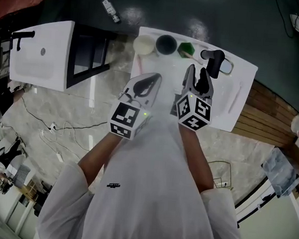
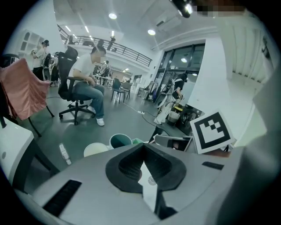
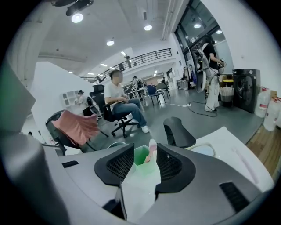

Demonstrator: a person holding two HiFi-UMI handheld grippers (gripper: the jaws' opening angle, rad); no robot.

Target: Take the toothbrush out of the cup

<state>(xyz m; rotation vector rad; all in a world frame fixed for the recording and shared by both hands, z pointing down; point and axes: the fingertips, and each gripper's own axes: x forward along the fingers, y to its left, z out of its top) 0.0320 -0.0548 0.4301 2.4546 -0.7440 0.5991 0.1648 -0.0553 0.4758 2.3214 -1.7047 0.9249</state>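
White table (image 1: pixel 232 104), open office behind; right gripper (image 3: pixel 145 151) spread wide, pinching nothing; green cup (image 3: pixel 141 154) seen through the gap, just past the tips; pink toothbrush (image 3: pixel 151 148) standing in it (not out yet); left gripper (image 2: pixel 142 146) pressed together, empty; white cup (image 1: pixel 144 44) and dark cup (image 1: pixel 166 44) alongside the green one.

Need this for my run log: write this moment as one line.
right hand-held gripper: open, aimed at green cup | toothbrush: in green cup | left hand-held gripper: shut, empty
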